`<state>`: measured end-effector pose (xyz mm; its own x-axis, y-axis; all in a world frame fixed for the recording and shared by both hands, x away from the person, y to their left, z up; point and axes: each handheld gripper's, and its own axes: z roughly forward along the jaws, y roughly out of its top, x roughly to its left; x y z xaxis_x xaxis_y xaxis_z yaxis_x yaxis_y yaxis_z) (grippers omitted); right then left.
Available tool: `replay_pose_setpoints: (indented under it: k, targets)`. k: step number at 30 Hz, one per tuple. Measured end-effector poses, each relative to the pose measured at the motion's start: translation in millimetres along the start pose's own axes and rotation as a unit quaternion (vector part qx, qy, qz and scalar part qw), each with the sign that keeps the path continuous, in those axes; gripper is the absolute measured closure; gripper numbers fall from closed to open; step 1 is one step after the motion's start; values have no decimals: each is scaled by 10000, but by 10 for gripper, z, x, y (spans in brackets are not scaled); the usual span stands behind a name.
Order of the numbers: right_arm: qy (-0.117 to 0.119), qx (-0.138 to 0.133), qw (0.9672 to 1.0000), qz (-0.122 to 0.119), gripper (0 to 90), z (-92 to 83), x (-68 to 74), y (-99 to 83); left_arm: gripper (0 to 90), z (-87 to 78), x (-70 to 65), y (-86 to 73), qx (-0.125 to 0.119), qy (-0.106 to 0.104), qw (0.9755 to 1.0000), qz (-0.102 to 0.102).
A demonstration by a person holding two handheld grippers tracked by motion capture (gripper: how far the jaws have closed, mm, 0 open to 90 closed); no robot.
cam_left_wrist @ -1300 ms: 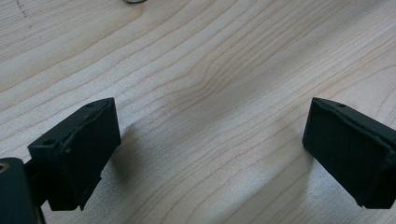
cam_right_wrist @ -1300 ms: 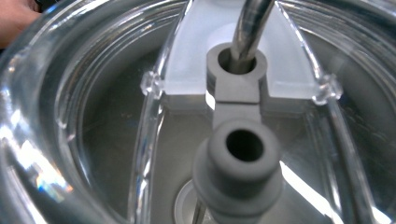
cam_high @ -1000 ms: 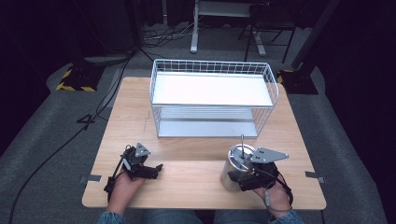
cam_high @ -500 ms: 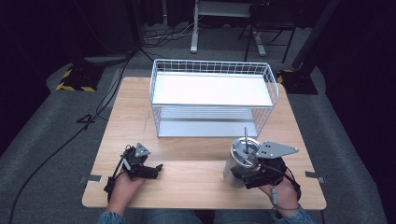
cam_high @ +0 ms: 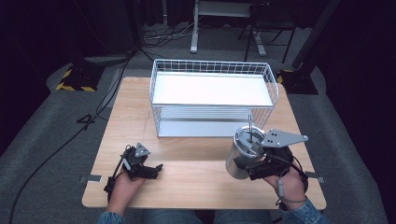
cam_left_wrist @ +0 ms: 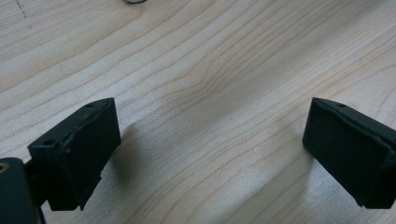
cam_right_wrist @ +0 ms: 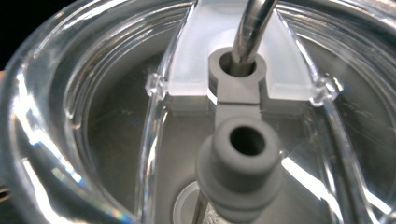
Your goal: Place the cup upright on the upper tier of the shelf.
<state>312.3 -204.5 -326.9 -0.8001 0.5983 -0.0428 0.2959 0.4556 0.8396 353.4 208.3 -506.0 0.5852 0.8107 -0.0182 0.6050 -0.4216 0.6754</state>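
The right gripper [cam_high: 252,167] has its jaws closed on a steel tumbler [cam_high: 241,154] with a clear lid [cam_right_wrist: 140,116] and metal straw [cam_high: 250,125] — held tilted above the surface's [cam_high: 196,177] near right, just before the wire basket [cam_high: 212,95] — while the left gripper [cam_high: 152,170] rests near left, jaws wide apart and empty.

Light falls from above onto the table [cam_high: 196,172], while the floor and room around it sink into near black. The basket's white shelf [cam_high: 212,89] glares, washed out. The high view is soft and grainy. Close up, the clear lid [cam_right_wrist: 70,116] shows bright streaks, its near edges blurred.
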Motion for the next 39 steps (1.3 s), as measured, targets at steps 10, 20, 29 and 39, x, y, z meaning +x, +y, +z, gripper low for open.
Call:
replay_pose_setpoints:
  k: [10, 20, 29, 39]
  targets:
    - [-159, -111, 9994, -275, 38, -147, -53, 343, 47, 1, 1, 0, -6, -3, 10000, 1]
    - [-172, -10, 9996, -242, 38, -203, -157, 677, 47, 0, 1, 2, 10, 2, 10000, 6]
    - [-172, -107, 9997, -96, 38, -235, -328, 953, 47, 1, 0, 1, 0, 0, 10000, 4]
    - [-542, -103, 9983, -184, 38, -195, -493, 1290, 47, 11, 10, 13, 3, -8, 10000, 24]
